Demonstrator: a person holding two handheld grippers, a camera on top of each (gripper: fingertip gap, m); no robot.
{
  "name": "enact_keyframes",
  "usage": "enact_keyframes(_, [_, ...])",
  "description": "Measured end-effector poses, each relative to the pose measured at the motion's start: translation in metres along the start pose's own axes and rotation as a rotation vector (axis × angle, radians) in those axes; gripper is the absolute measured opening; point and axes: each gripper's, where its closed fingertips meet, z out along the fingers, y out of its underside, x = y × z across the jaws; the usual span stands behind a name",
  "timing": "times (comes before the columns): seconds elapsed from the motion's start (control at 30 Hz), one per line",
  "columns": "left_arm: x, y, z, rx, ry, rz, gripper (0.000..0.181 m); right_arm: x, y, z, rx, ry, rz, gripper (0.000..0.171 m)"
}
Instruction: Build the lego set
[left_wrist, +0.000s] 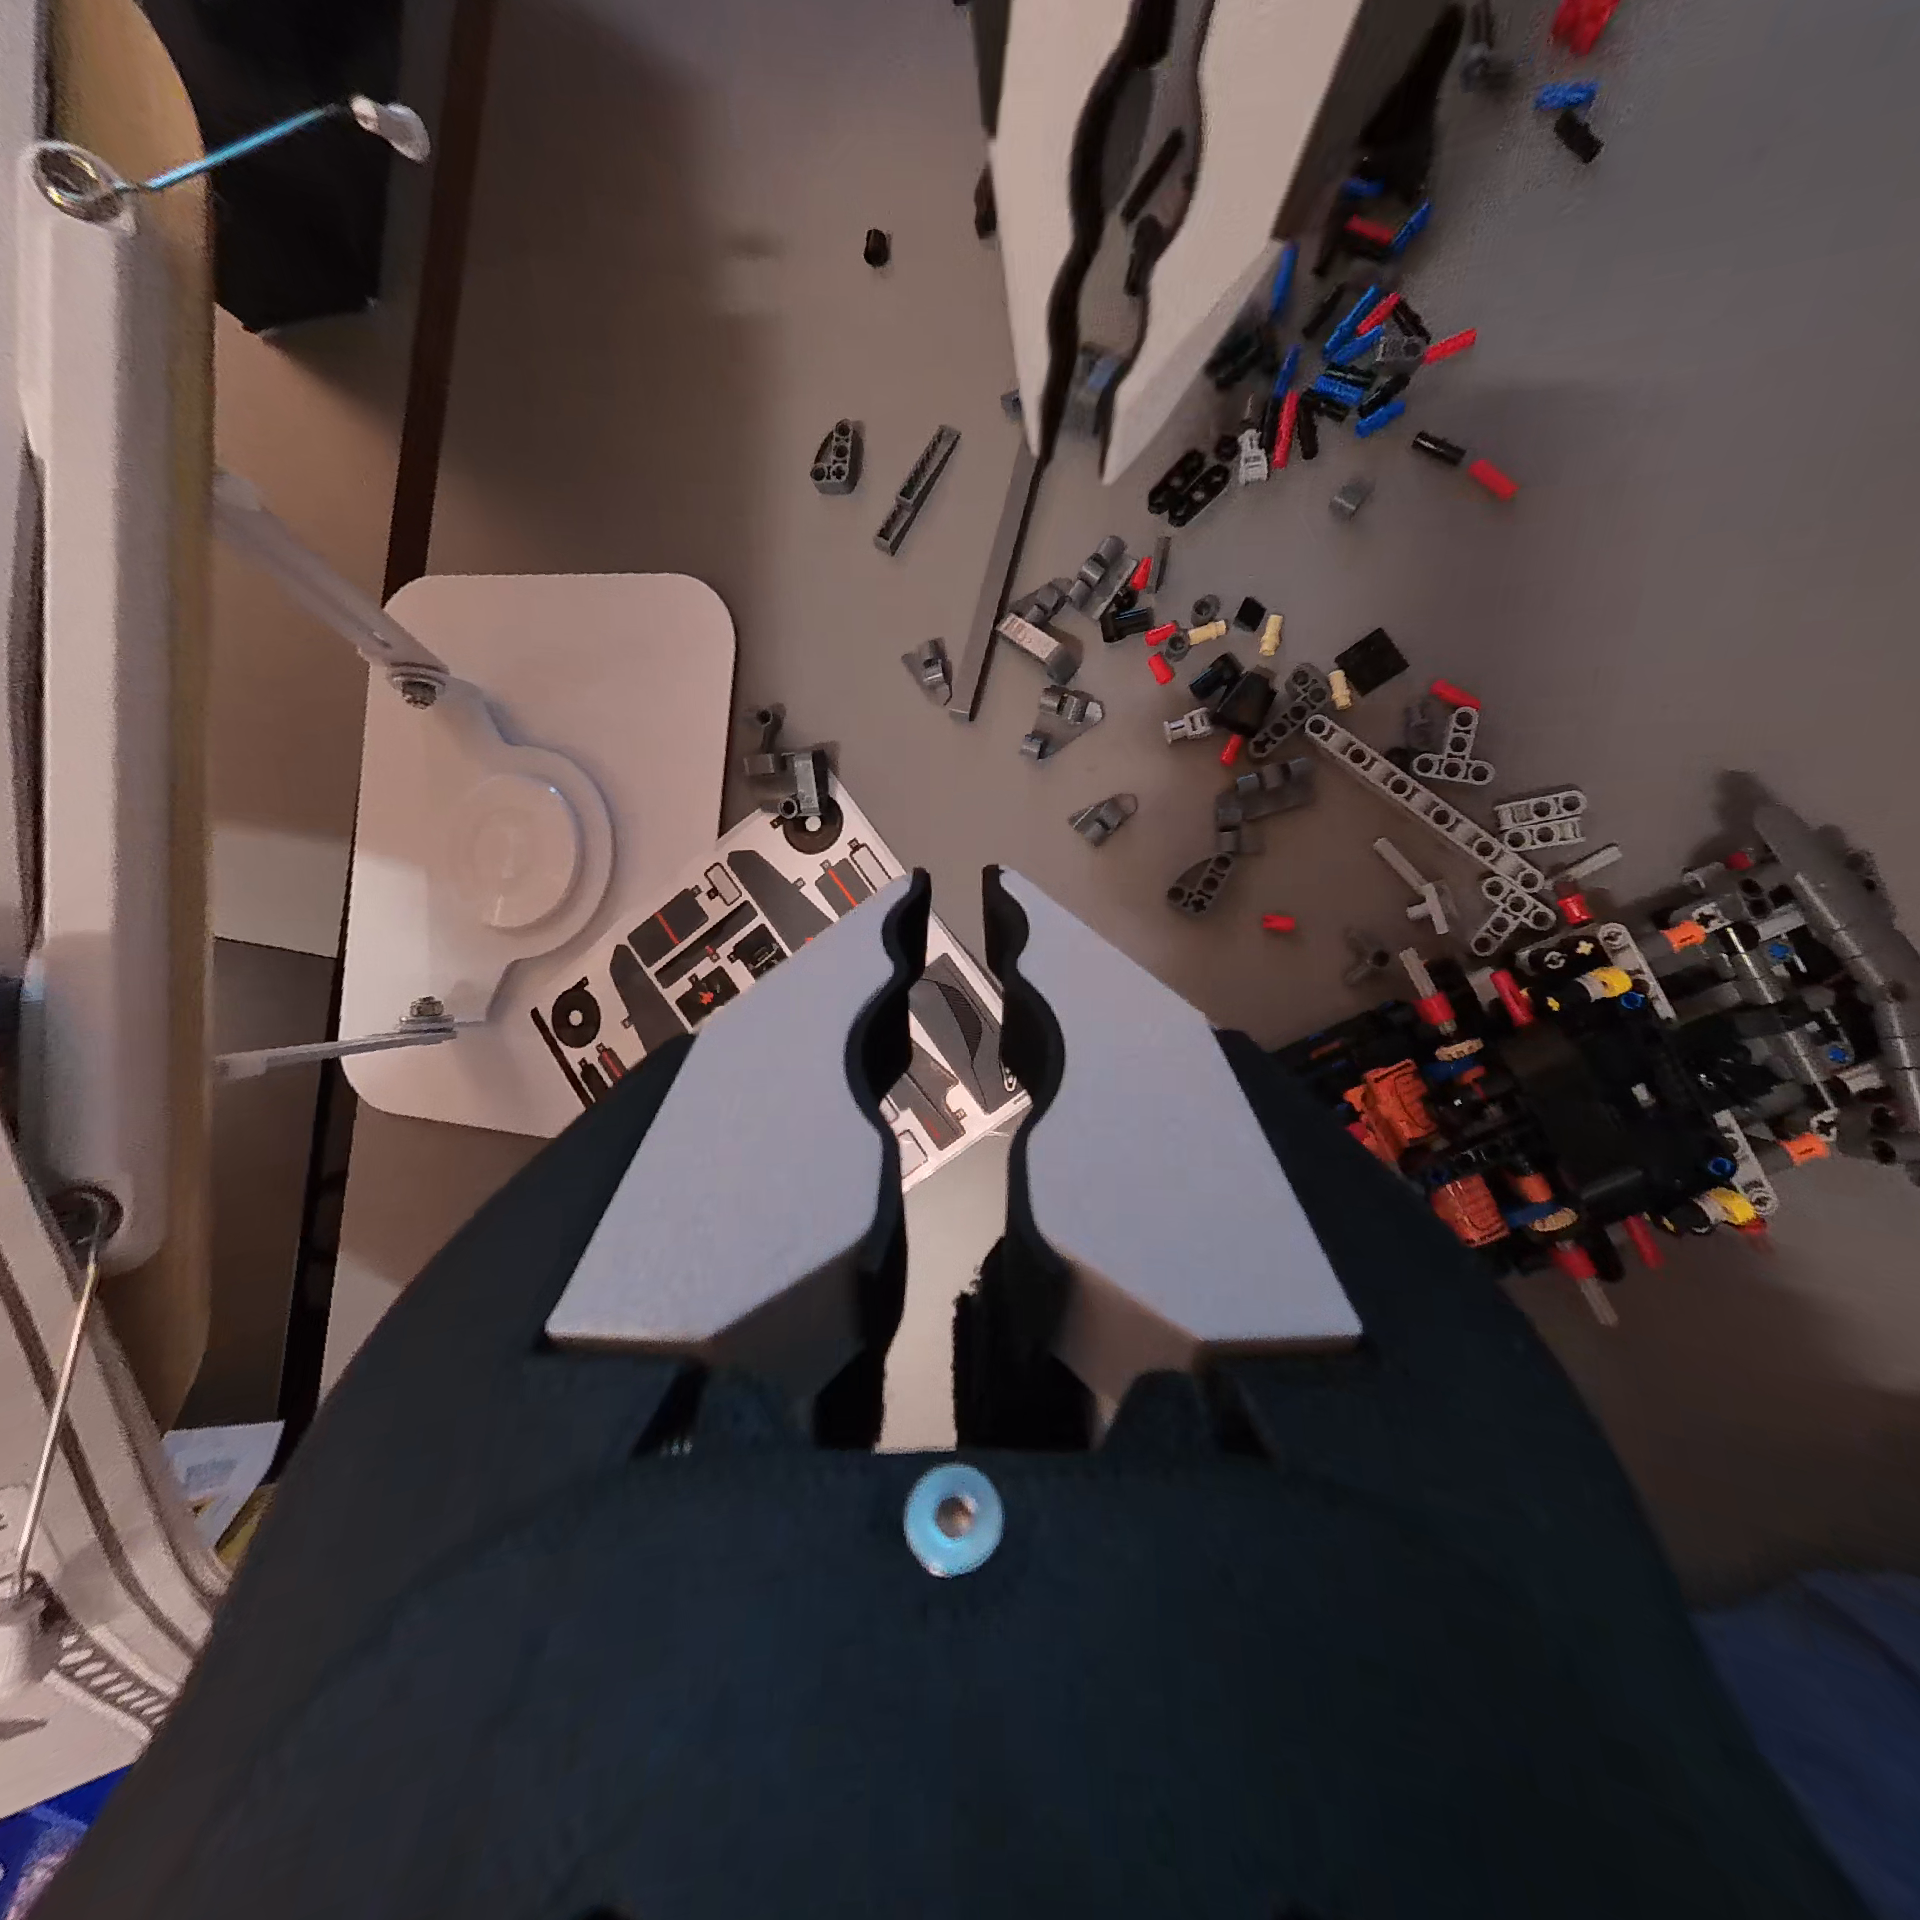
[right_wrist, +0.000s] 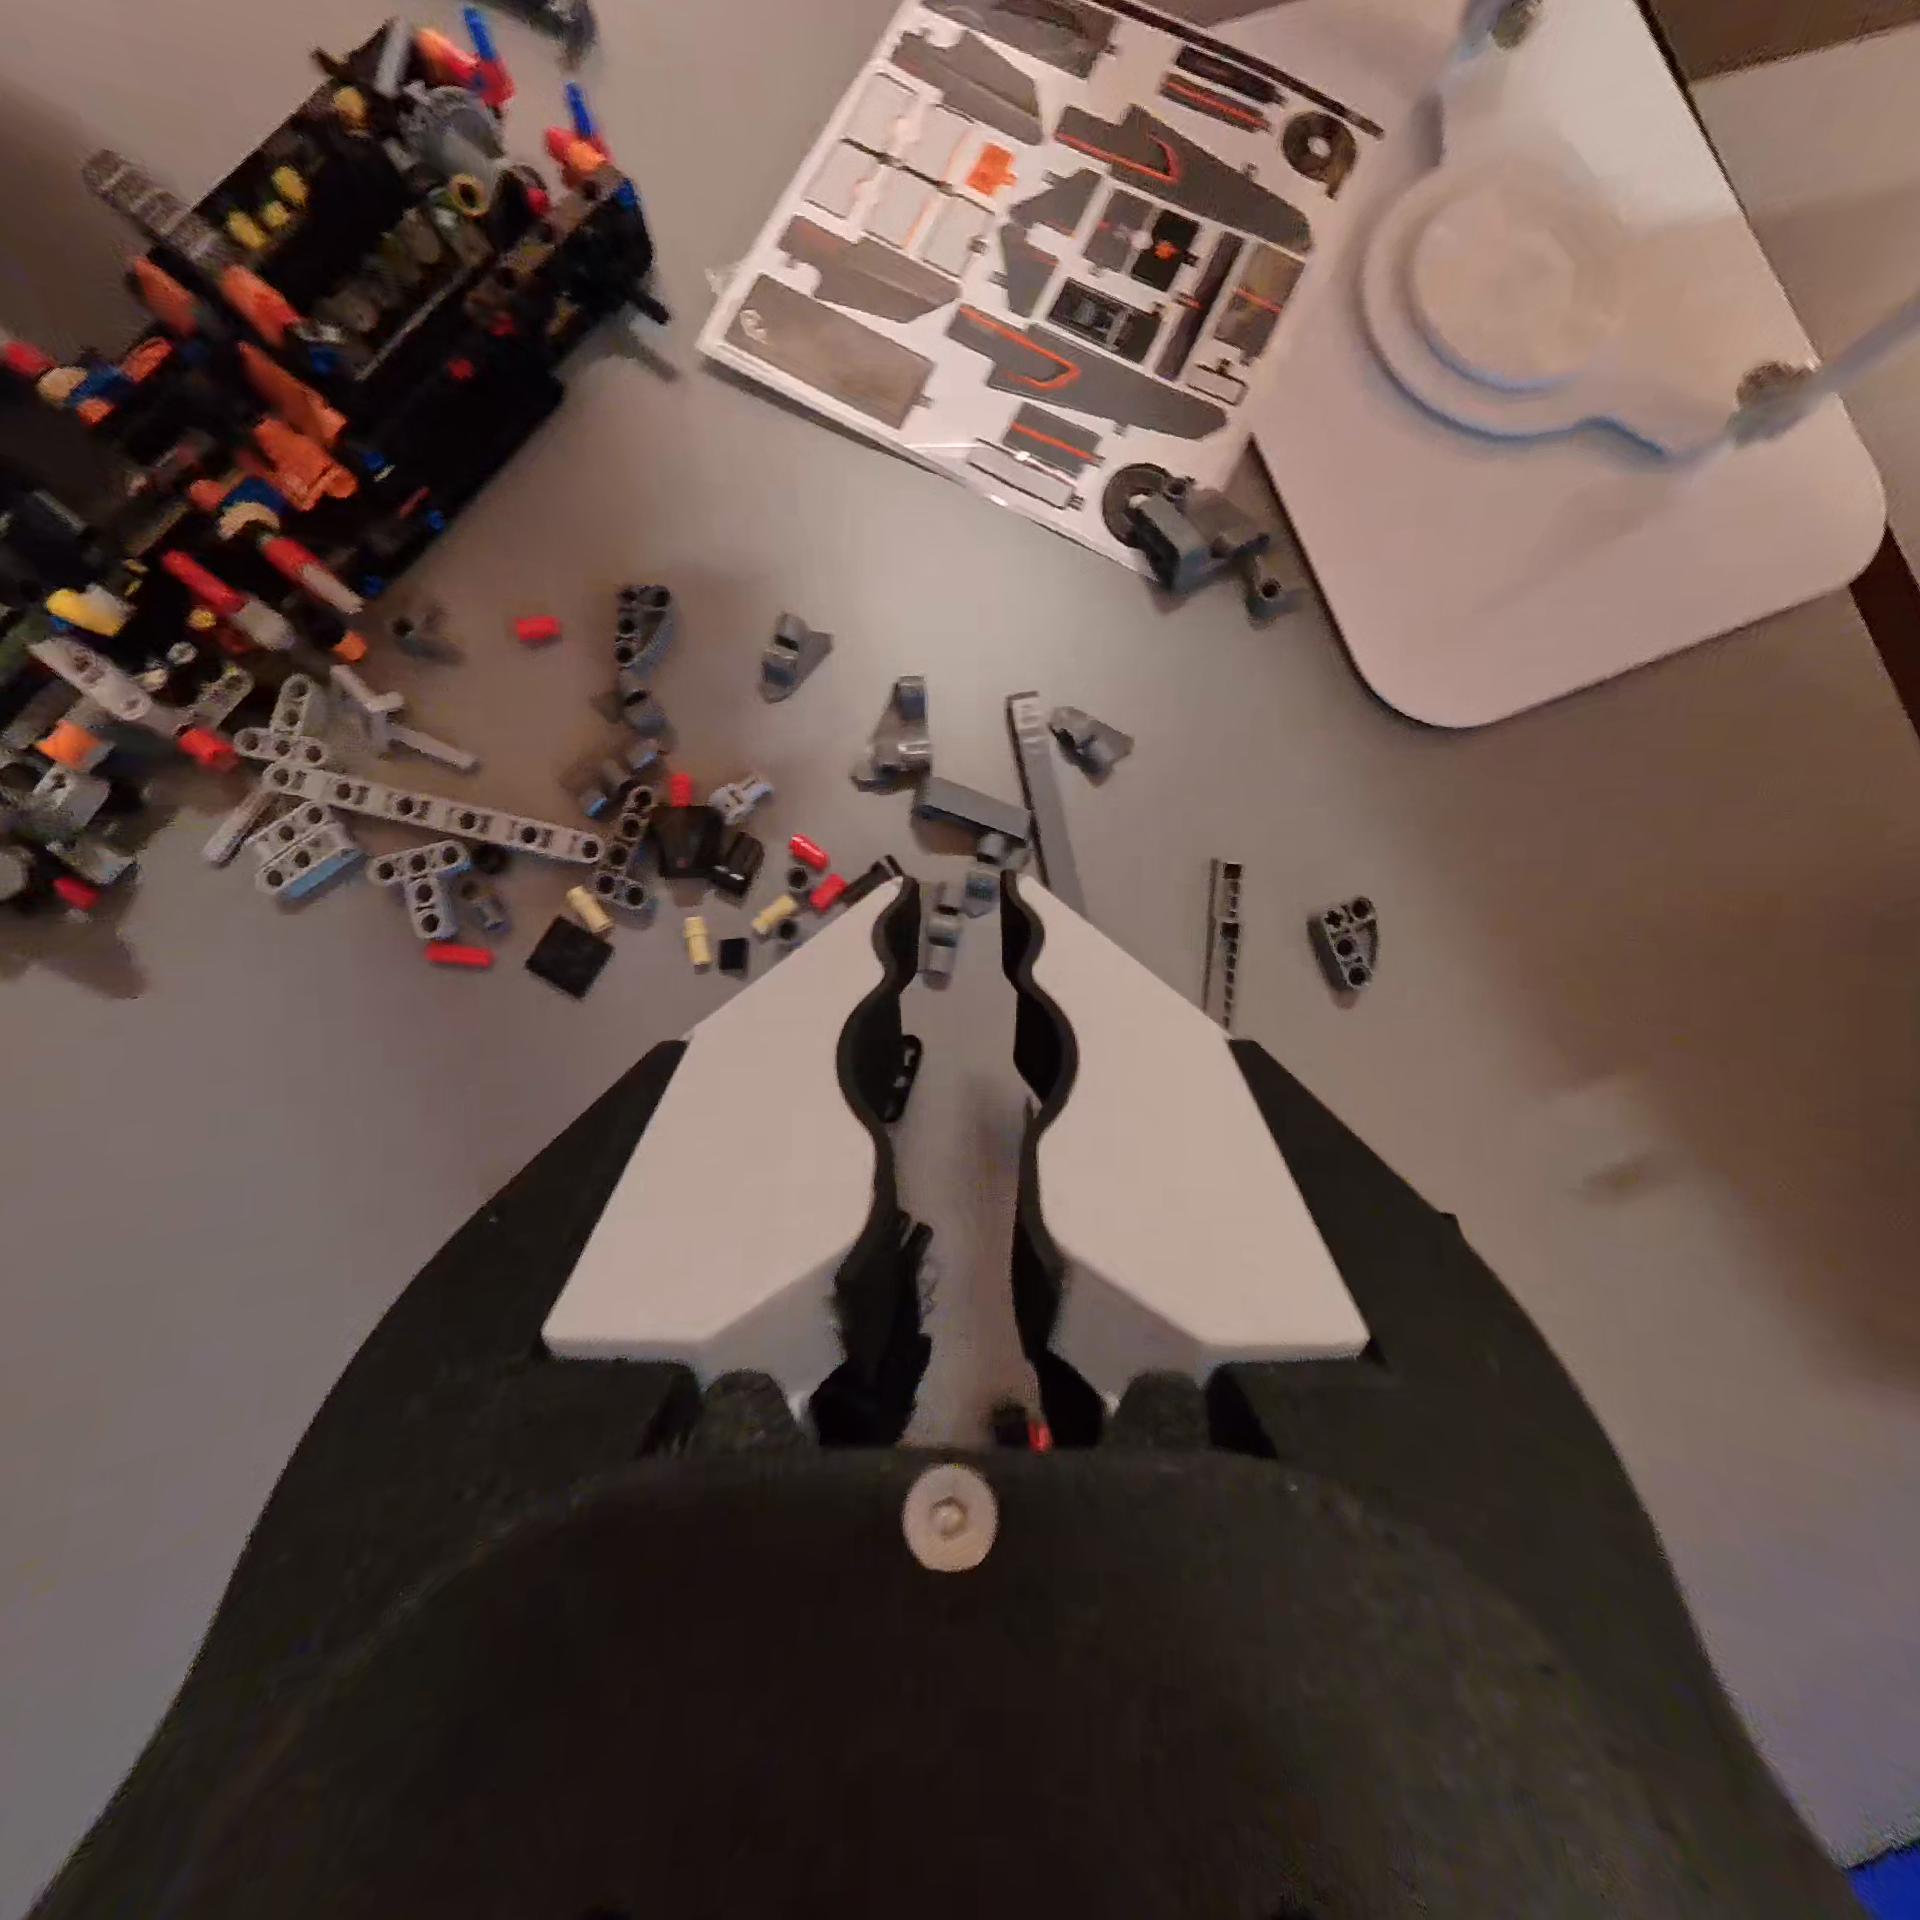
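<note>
My left gripper hovers narrowly open and empty over the sticker sheet. My right gripper is open low over the scattered loose pieces. A small grey connector shows in the gap between its fingertips; I cannot tell if they touch it. The right gripper also shows at the top of the left wrist view. The partly built black, grey and orange model lies to the right of my left gripper, and at the upper left of the right wrist view.
A white lamp base stands by the table's edge next to the sticker sheet. A long grey beam, a thin dark rack piece and a small triangular piece lie on the grey table. The left gripper's tips are roughly 15 centimeters from the right gripper's.
</note>
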Motion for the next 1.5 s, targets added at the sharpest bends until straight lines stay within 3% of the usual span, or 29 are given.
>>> enact_keyframes(0.03, [0.000, -0.001, -0.001, 0.004, -0.003, 0.001, 0.008, 0.003, 0.001, 0.003, 0.001, -0.005, 0.020, 0.014])
enact_keyframes(0.5, [-0.003, 0.001, -0.007, 0.007, -0.022, 0.000, 0.008, 0.009, 0.019, 0.050, -0.118, 0.078, 0.071, 0.013])
enact_keyframes(0.83, [-0.003, 0.001, -0.006, 0.006, -0.022, 0.002, 0.008, 0.008, 0.026, 0.055, -0.123, 0.079, 0.062, 0.007])
enact_keyframes(1.27, [-0.004, -0.007, 0.004, 0.033, -0.021, 0.004, 0.008, 0.002, -0.045, -0.013, 0.214, 0.327, -0.176, 0.007])
enact_keyframes(1.4, [-0.006, -0.030, 0.008, 0.141, -0.028, -0.003, 0.009, -0.007, -0.073, -0.040, 0.365, 0.277, -0.126, 0.006])
enact_keyframes(1.5, [-0.002, -0.054, 0.011, 0.274, 0.032, -0.077, 0.010, -0.008, -0.087, -0.061, 0.392, 0.363, -0.215, 0.007])
